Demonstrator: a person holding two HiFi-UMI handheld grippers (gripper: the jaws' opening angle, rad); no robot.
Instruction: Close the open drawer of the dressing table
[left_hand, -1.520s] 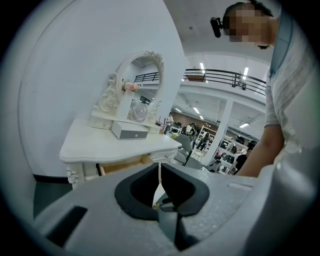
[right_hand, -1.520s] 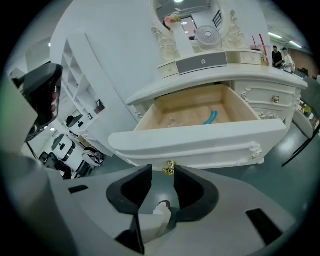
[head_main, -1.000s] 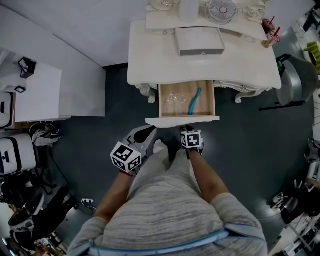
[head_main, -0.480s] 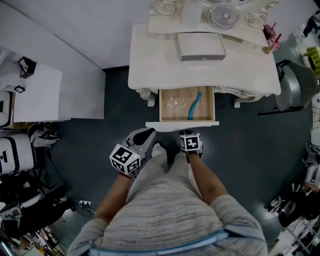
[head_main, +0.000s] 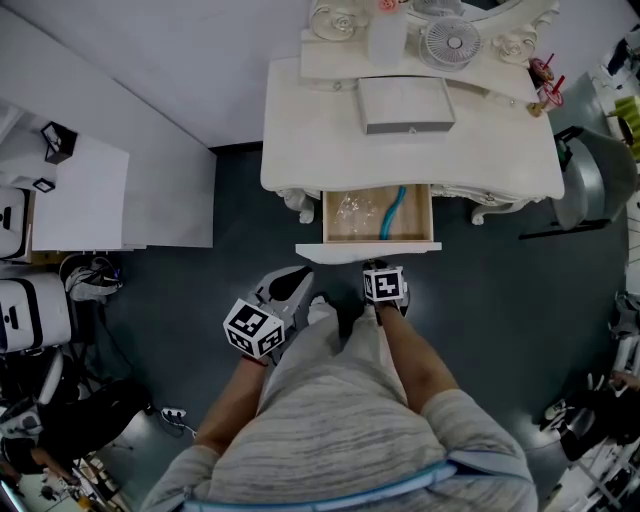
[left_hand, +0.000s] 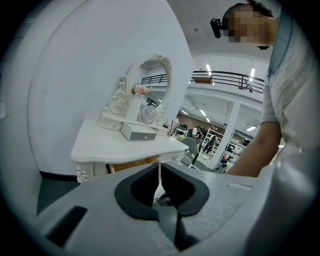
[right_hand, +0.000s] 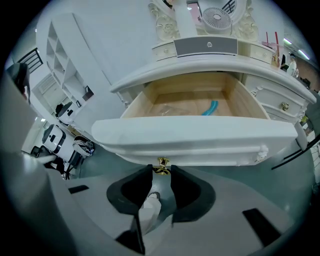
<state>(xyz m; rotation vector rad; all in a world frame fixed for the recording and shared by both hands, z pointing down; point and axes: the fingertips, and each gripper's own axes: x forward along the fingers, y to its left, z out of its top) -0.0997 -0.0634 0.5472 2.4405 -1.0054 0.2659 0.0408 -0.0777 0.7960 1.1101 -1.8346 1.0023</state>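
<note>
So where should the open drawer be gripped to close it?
By the gold knob at the middle of the drawer front, coming straight from the front. It alone sticks out, and being centred it should let a push run straight. The right gripper is shut on it.

Grey box (head_main: 407, 105): flat, just in front of the fan.
Fan (head_main: 448, 42): small, round, white grille.
Teal strip (head_main: 392, 212): curved, right of the clear wrapper (head_main: 354, 208).
Chair (head_main: 590, 175): grey, far right.
Floor (head_main: 500, 300): dark.
</note>
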